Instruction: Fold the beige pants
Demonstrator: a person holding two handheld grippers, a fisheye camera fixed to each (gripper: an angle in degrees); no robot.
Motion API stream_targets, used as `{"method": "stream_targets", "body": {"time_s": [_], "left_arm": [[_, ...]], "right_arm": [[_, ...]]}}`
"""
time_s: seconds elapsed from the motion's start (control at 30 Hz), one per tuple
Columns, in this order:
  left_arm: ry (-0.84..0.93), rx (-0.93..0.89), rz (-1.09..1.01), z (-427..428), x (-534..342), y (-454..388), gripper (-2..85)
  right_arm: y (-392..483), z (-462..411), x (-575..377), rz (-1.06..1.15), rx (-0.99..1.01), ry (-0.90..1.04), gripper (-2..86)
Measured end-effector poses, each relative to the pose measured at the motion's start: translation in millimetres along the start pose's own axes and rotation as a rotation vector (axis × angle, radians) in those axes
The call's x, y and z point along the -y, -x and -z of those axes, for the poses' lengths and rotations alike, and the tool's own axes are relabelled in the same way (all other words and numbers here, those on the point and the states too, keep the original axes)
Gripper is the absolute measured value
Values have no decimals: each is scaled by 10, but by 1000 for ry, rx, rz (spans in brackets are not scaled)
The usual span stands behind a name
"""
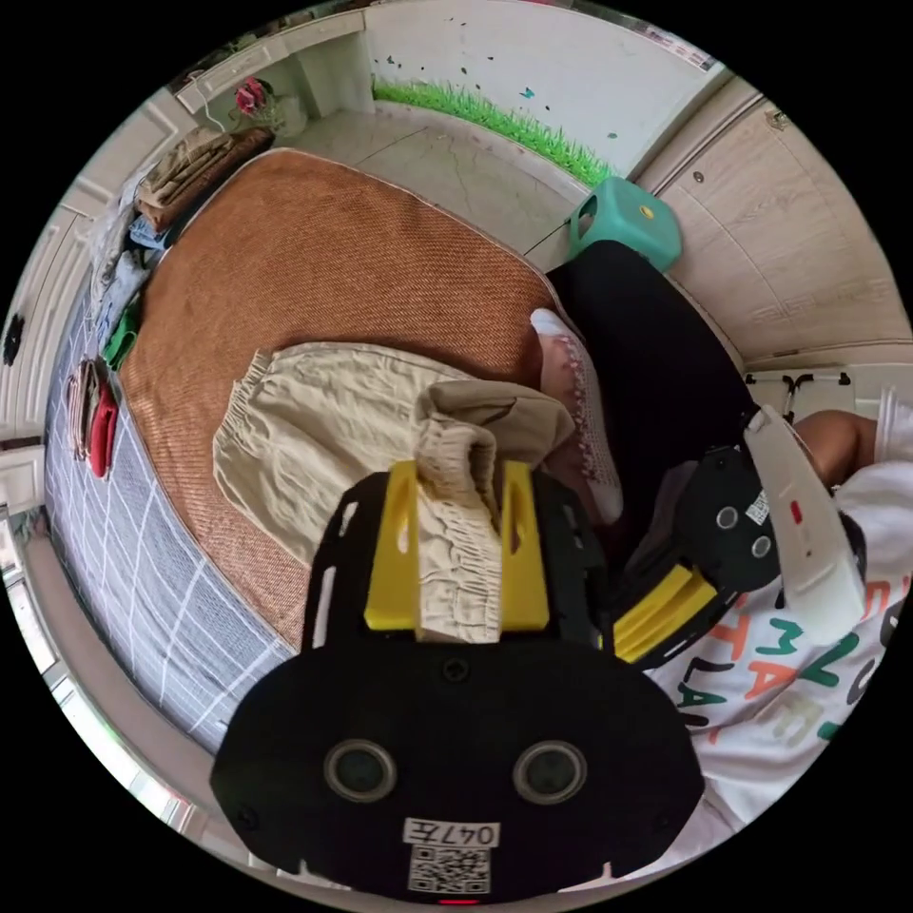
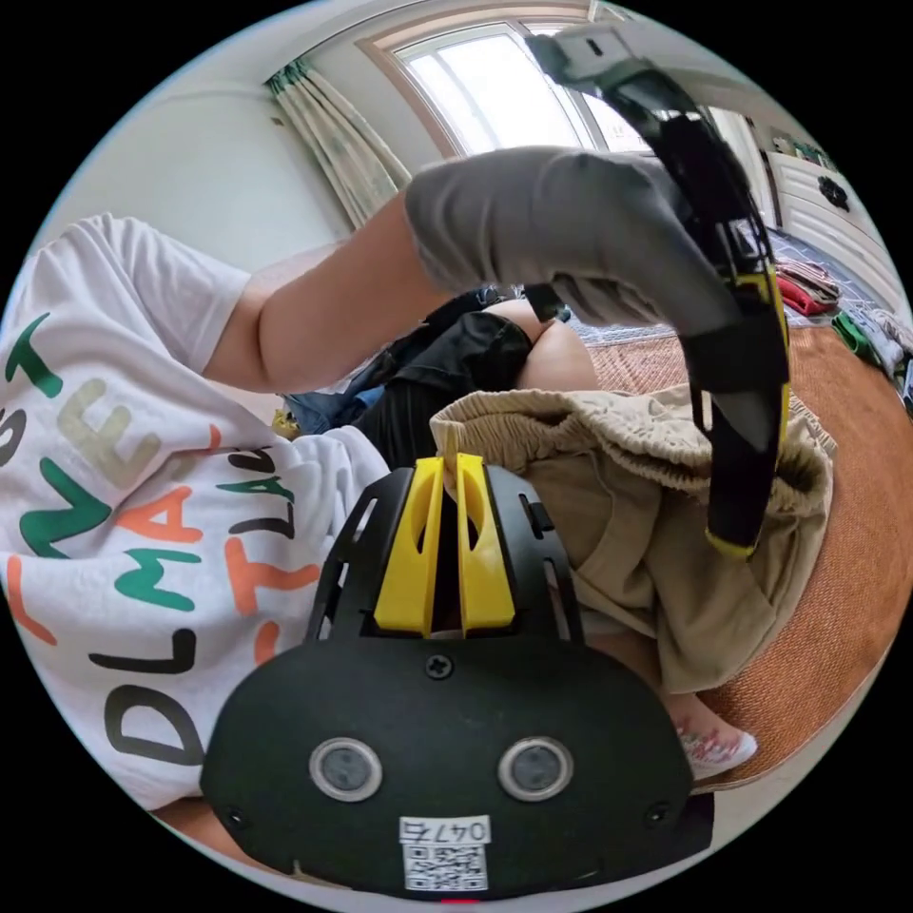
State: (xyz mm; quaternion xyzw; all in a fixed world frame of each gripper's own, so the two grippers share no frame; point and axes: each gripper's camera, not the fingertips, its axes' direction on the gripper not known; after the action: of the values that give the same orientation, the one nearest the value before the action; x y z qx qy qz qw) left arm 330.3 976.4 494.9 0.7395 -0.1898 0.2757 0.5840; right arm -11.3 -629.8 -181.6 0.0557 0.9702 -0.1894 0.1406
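The beige pants (image 1: 323,428) lie bunched on a woven orange mat (image 1: 314,247), elastic waistband toward me. My left gripper (image 1: 458,471) is shut on a thick fold of that waistband, which fills the gap between its yellow jaws. In the right gripper view the pants (image 2: 647,552) hang in a loose heap. My right gripper (image 2: 452,463) has its jaws nearly together, pinching a thin edge of the waistband at their tips. A grey-gloved hand holds the left gripper (image 2: 732,533) over the cloth. The right gripper (image 1: 632,639) sits close to the person's white printed shirt.
The mat covers a bed with a grey checked sheet (image 1: 143,571). Folded clothes (image 1: 190,171) are stacked along its far side. A green stool (image 1: 628,223) stands by wooden cupboard doors (image 1: 789,247). The person's leg and socked foot (image 1: 580,399) rest beside the pants.
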Motion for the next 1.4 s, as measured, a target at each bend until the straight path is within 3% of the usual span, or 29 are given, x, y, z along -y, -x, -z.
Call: {"method": "stream_targets", "body": {"time_s": [0.13,0.23,0.33,0.4,0.5,0.6,0.8,0.97,1.07,1.13,1.2,1.27,1.3,1.4], "left_arm": [[-86,-32,64,55,-311,194,50],[-321,-276,214,305,-812,691,45],[-667,-523,425,738,-1483,1295,43],[-1030,-487,555,1359,-2124,1380,44],[-1463,-362,584,2031,-2947,978,45],[-1721,-231,497,2409,-3501,428,46],[-1834,139,418,2859,-4026,-426,48],[-1816,99,460,2926,-4120,-389,50],[-1688,35,590,2747,-3914,22,49],[-1592,-55,617,2518,-3691,403,48],[-1507,-54,654,2121,-3510,633,45],[-1475,-17,654,1843,-3503,603,43],[-1454,-6,641,1666,-3529,568,43],[-1429,-34,695,1282,-3721,565,42]], "right_arm": [[165,-18,-73,-7,-11,-23,-5],[323,177,-62,-9,-84,-69,-7],[448,795,100,-9,-359,-146,-7],[656,1546,292,-11,-613,-255,-8],[1274,2346,469,35,-852,-449,-9],[1996,2679,594,180,-979,-601,-9],[3036,2735,904,377,-1307,-696,-12],[3029,2903,1134,312,-1284,-705,-13],[2529,2982,1263,182,-1270,-660,-11],[2038,2982,1368,95,-1197,-579,-9],[1252,2777,1415,11,-892,-439,0],[857,2441,1280,1,-682,-417,25],[702,2166,1168,0,-627,-398,88],[367,1526,849,-99,-566,-328,162]]}}
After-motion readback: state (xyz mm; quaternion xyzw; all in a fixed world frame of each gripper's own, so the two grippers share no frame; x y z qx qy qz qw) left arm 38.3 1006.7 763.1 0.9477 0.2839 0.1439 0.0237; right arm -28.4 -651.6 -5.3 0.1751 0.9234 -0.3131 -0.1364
